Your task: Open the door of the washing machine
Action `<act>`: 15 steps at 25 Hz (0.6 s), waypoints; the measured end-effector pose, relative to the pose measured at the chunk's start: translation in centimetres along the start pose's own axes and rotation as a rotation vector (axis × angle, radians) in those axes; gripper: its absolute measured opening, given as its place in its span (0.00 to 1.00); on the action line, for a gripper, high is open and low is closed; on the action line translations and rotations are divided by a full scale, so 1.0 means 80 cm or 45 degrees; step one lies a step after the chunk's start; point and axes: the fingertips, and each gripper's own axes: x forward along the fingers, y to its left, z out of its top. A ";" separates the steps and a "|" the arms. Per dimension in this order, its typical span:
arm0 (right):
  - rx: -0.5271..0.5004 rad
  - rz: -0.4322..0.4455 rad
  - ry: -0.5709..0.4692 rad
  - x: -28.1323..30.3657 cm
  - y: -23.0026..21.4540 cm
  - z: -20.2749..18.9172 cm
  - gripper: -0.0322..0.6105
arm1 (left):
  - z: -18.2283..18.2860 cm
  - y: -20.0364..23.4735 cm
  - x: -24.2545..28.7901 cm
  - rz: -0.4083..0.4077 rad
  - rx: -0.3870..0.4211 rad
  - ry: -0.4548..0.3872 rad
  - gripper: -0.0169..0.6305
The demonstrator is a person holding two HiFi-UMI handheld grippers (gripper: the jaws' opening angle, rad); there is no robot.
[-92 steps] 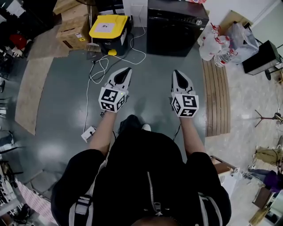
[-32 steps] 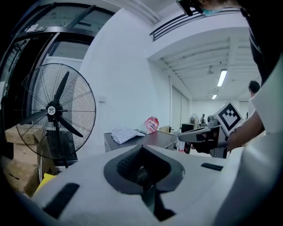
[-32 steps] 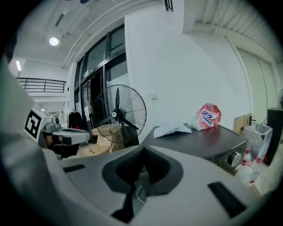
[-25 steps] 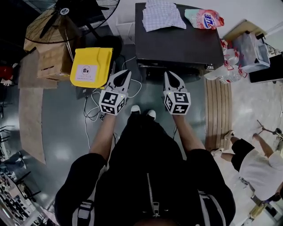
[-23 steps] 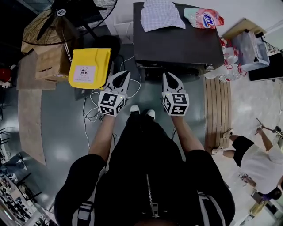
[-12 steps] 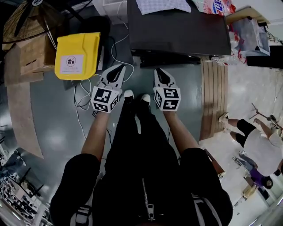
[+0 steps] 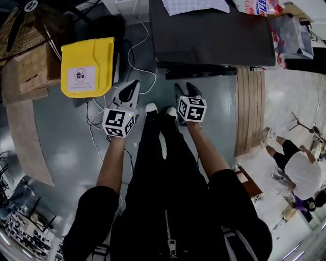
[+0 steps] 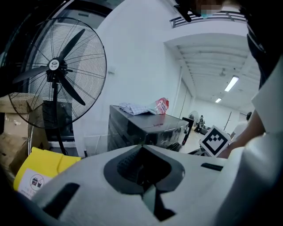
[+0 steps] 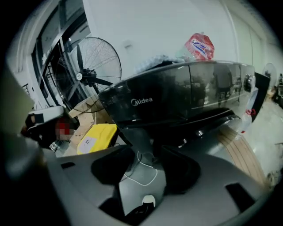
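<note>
Nearest, the person's black-clad legs end in white-toed shoes (image 7: 151, 108) on the grey floor (image 7: 66, 153). Just past them the left gripper (image 7: 133, 84) is held with its jaws pressed together, nothing between them. Beside it the right gripper (image 7: 185, 90) tips down toward the floor. Its jaws are spreading, already wide, and between them show only bare floor, a shoe toe and a loop of white cable (image 9: 154, 174); they grip nothing.

Just ahead of both grippers, touched by neither, stands the washing machine (image 7: 214, 38), a black Midea unit whose dark front faces the right gripper's camera. At the far edge of its top lie a checked cloth (image 7: 196, 5) and a red-and-blue detergent bag (image 7: 254, 5).

Left of the machine sits a bin with a yellow lid (image 7: 87, 66), with a cardboard box (image 7: 30, 71) beside it and a pedestal fan (image 8: 55, 66) behind. Right of the machine, a slatted wooden board (image 7: 248, 112) lies on the floor.
</note>
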 end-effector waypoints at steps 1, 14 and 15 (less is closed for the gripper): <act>0.031 -0.023 0.014 0.009 -0.004 -0.004 0.39 | -0.002 0.007 -0.001 0.004 -0.005 0.004 0.03; 0.495 -0.350 0.115 0.103 -0.067 -0.074 0.46 | -0.060 0.084 -0.019 0.048 -0.071 0.078 0.03; 0.507 -0.365 0.113 0.110 -0.070 -0.076 0.46 | -0.066 0.087 -0.020 0.048 -0.075 0.084 0.03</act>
